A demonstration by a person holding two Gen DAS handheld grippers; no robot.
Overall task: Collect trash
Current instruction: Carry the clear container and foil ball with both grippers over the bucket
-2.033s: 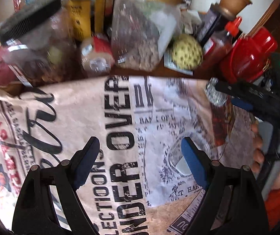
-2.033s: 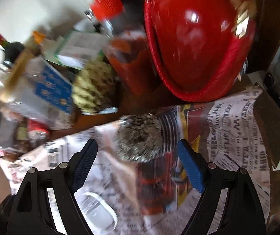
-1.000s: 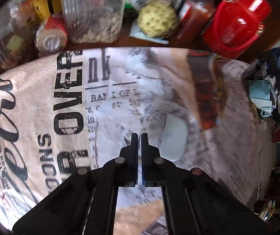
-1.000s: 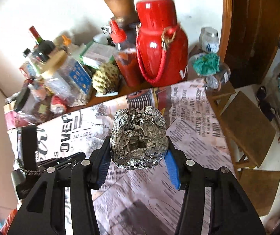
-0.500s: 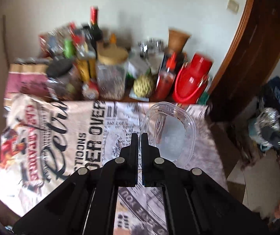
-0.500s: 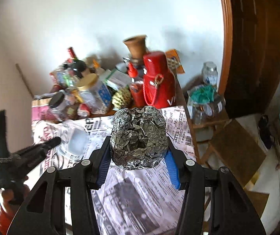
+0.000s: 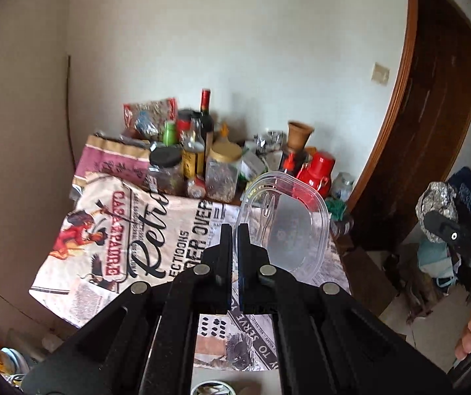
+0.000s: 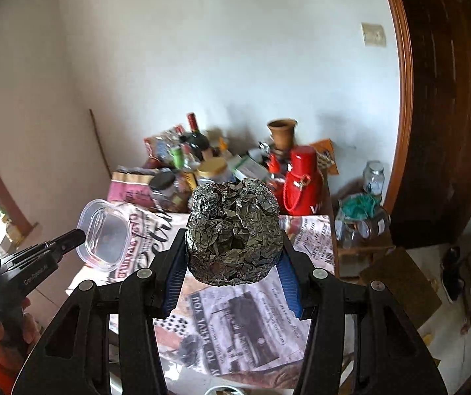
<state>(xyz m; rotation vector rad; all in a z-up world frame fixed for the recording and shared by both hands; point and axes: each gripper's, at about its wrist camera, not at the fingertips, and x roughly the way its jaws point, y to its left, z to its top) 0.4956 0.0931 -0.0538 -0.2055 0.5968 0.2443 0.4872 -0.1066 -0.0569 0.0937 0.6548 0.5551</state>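
My left gripper [image 7: 234,230] is shut on the rim of a clear plastic container [image 7: 284,223] and holds it in the air, well back from the table. The container also shows in the right wrist view [image 8: 105,235], with the left gripper [image 8: 80,234] pinching it. My right gripper [image 8: 232,256] is shut on a crumpled ball of aluminium foil [image 8: 233,233], held up above the table's near end. The foil ball also shows at the right edge of the left wrist view [image 7: 436,202].
A table with a printed newspaper-style cloth [image 7: 110,230] stands against the white wall. Bottles, jars, a red thermos jug [image 8: 299,184] and bags crowd its far end. A dark wooden door frame [image 8: 403,98] is on the right. A low stool [image 8: 400,283] stands on the floor.
Both grippers have pulled up and back from the table with their loads, so more of the room shows. Two seconds ago both were open, over the container and the foil ball on the cloth.
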